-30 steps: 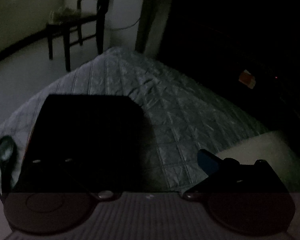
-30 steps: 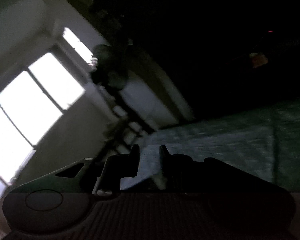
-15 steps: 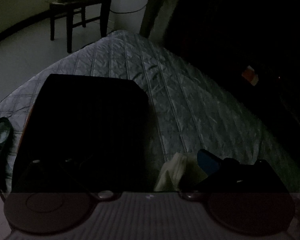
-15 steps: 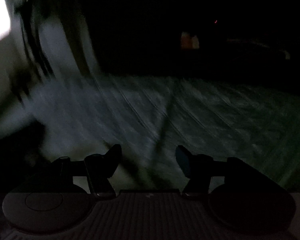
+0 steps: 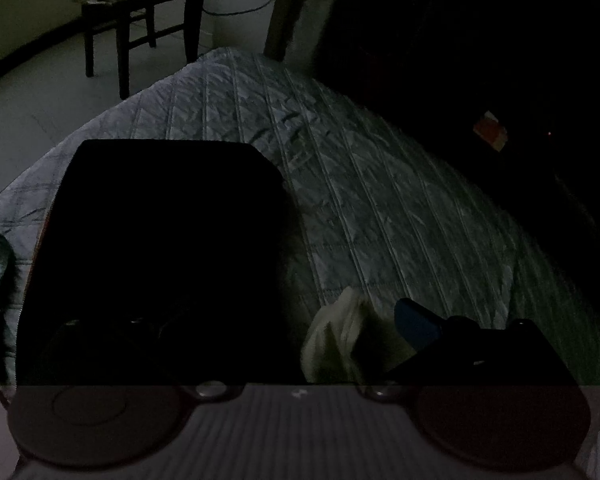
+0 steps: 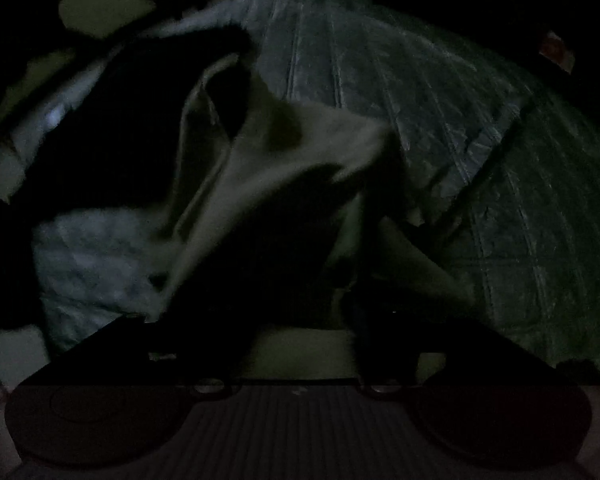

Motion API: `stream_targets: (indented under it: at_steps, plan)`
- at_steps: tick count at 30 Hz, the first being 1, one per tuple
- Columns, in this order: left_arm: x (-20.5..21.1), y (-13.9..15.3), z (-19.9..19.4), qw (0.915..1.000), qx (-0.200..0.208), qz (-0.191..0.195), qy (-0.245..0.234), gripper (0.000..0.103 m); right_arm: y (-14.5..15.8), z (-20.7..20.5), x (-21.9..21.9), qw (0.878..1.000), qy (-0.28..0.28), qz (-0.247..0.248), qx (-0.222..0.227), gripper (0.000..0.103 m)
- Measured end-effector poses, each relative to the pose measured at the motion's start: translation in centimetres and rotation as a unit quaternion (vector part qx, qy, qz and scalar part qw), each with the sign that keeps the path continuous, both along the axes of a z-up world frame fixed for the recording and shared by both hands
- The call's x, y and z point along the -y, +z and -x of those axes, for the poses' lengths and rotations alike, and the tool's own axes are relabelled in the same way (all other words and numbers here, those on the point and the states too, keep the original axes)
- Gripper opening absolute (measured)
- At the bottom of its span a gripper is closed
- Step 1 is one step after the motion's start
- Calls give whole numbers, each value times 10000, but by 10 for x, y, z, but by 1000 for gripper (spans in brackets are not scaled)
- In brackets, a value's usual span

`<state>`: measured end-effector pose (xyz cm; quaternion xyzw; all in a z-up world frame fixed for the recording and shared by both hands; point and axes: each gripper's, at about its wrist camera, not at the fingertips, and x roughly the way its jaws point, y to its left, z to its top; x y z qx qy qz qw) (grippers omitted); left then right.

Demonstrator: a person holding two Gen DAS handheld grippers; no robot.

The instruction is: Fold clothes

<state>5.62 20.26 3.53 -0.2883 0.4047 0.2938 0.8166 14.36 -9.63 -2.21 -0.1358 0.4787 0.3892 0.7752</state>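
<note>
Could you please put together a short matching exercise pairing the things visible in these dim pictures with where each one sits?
Things:
1. flat black folded garment
2. pale cream crumpled cloth
3. dark wooden chair
4. small orange-red box

Places:
A. on the floor beyond the far corner of the quilted grey bed cover
B. in the darkness to the right of the bed
C. spread on the left part of the bed
D. bunched on the bed just ahead of the right gripper

Pairs: 1-C, 2-D, 3-A, 4-B
</note>
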Motion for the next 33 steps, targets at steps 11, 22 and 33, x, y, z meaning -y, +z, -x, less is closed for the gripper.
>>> stream_targets:
  at_steps: [11, 22, 33]
  plan:
    - [9, -4, -7, 9998, -43, 22, -180, 102, -14, -35, 34, 9980, -636, 20, 34, 71]
    - [17, -8, -13, 9994, -98, 58, -312, 102, 25, -36, 56, 9816, -1480, -11, 1203, 9]
    - [26, -11, -18, 9991, -171, 53, -392, 102, 38, -56, 92, 9589, -2419, -90, 1479, 47]
